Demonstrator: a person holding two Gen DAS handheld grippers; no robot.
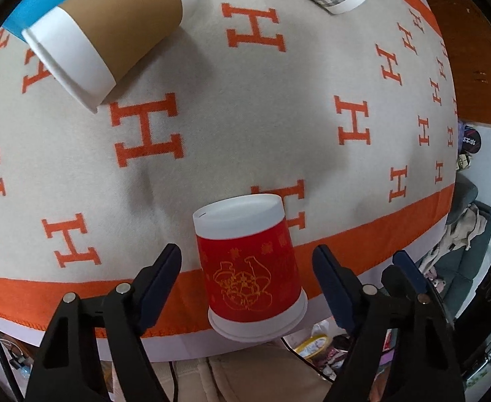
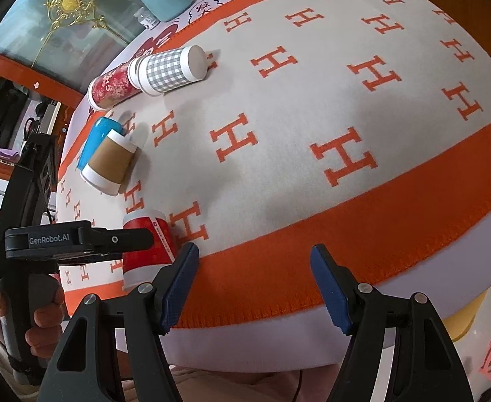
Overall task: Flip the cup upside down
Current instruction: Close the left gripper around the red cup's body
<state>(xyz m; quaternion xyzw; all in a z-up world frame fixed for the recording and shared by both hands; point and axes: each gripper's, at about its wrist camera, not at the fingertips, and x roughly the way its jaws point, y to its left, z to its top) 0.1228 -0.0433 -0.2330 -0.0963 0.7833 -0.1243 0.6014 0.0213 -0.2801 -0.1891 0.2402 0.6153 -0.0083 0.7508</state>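
A red paper cup (image 1: 250, 264) with gold print stands upside down, white base up, on the orange border at the table's near edge. It also shows in the right wrist view (image 2: 149, 248). My left gripper (image 1: 247, 284) is open, its fingers on either side of the cup with gaps to both. My right gripper (image 2: 254, 284) is open and empty over the orange border, to the right of the cup.
A brown-sleeved cup (image 1: 111, 30) and a blue cup (image 2: 94, 142) stand upside down at the far left. A grey checked cup (image 2: 170, 70) and a red patterned cup (image 2: 111, 87) stand farther back. The blanket (image 2: 279, 117) covers the table to its near edge.
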